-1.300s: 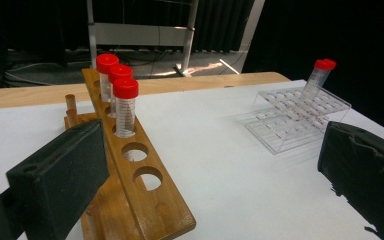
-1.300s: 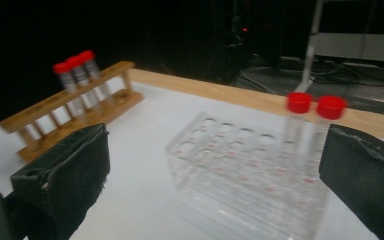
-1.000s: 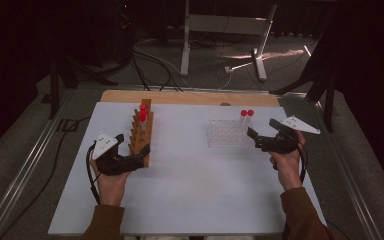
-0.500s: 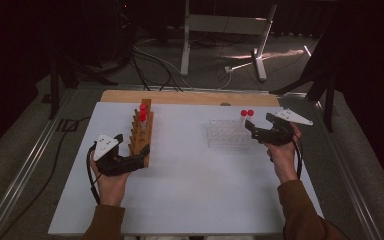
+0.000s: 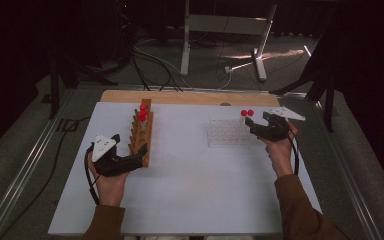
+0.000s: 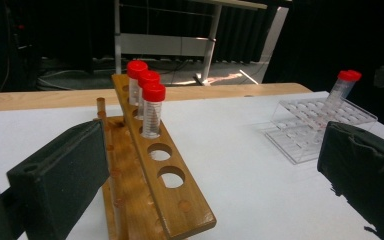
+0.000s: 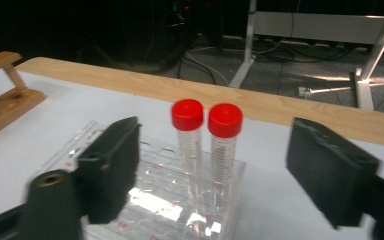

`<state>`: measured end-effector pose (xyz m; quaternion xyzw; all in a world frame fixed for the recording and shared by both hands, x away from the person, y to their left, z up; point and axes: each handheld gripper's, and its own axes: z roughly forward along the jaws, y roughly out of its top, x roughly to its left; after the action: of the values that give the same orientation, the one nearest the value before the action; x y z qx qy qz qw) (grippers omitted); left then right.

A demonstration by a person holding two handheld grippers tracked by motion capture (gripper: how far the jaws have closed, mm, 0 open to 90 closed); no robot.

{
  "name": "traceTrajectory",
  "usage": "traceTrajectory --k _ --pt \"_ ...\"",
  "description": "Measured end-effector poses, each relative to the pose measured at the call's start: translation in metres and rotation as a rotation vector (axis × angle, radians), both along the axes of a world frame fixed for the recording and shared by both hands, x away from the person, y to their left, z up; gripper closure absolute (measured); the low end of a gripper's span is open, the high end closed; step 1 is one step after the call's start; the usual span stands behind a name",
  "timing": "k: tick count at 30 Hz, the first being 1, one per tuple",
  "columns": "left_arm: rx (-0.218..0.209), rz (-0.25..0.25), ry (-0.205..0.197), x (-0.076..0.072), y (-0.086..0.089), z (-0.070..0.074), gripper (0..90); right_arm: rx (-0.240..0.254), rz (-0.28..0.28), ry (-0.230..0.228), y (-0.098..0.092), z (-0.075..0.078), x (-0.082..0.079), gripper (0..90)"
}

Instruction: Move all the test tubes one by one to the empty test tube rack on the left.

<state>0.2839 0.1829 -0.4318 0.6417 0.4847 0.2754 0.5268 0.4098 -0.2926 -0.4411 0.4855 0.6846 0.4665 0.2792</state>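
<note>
right claw [image 5: 254,126] moved in toward the two red-capped tubes [image 7: 207,131] at 12 o'clock, jaws closing, nothing gripped yet; left claw [image 5: 139,155] open astride wooden rack [image 5: 142,134].

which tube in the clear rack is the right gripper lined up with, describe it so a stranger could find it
On the white table, find the clear plastic rack at the right, opposite the wooden rack. Two red-capped tubes stand at its far corner beside the right gripper. The right tube, seen from that gripper, is nearer the gap's middle; the left tube is beside it.
</note>
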Motion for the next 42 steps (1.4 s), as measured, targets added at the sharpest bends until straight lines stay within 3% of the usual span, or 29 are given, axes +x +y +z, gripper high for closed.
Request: traceTrajectory --k 2,11,14,28,35,42 --pt "-0.006 0.006 -0.004 0.000 0.001 0.000 0.8 0.008 -0.012 0.006 0.000 -0.004 0.002 30.0" --pt "-0.011 0.011 -0.005 -0.001 0.002 0.000 0.8 -0.049 -0.025 0.023 0.004 -0.017 0.012 61.4" --pt "-0.014 0.013 -0.004 -0.001 0.003 0.000 0.8 -0.051 -0.021 0.030 0.005 -0.021 0.015 66.9" --pt "-0.031 0.008 -0.002 -0.002 0.006 0.000 0.8 -0.060 -0.044 0.038 0.011 -0.033 0.027 73.4" --pt "-0.035 0.009 -0.004 -0.003 0.007 0.000 1.0 -0.056 -0.054 0.030 0.012 -0.032 0.026 74.2" --pt "-0.033 0.007 0.001 -0.002 0.006 0.000 1.0 -0.034 -0.063 -0.002 0.010 -0.021 0.022 74.2"
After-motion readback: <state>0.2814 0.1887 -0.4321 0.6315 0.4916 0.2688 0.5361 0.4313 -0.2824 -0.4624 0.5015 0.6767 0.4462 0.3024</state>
